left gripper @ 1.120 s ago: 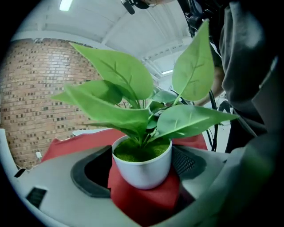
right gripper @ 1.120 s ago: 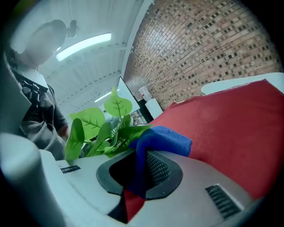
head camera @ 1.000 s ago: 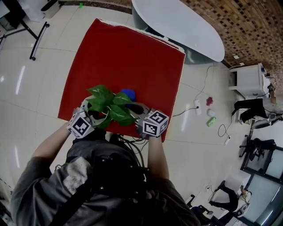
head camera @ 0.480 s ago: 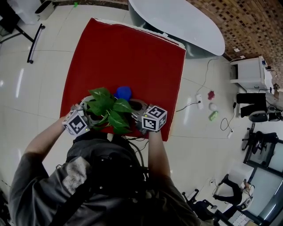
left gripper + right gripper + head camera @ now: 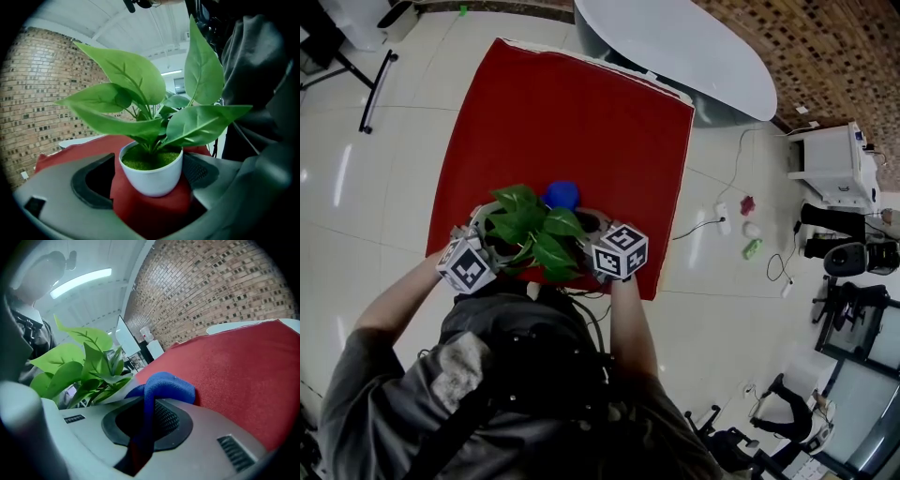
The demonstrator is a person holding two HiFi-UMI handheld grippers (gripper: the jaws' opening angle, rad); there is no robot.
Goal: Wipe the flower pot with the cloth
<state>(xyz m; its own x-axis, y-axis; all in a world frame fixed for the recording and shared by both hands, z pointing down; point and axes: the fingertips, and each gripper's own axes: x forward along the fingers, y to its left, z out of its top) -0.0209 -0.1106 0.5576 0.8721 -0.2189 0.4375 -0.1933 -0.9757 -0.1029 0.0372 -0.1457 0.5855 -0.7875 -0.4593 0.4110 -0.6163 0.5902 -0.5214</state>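
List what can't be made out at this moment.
- Head view: leaves cover nearly all of the flower pot.
- Right gripper view: the blue cloth and leaves mostly hide the flower pot, so whether cloth and pot touch is unclear.
- Head view: small floor items are too small to name.

- flower pot: plain white, green mossy fill on top
- leaves: bright green, paler veins
- cloth: solid blue
- worktop: flat red cover, no pattern, thin white edge on the far side
- left tool, right tool: grey shells, black jaw pads with a mesh texture
- left marker cube, right marker cube: black square codes on white faces
- floor: pale cream glossy tiles
- brick wall: brown and tan brick pattern
- oval table: pale grey-white
- person's jacket: grey
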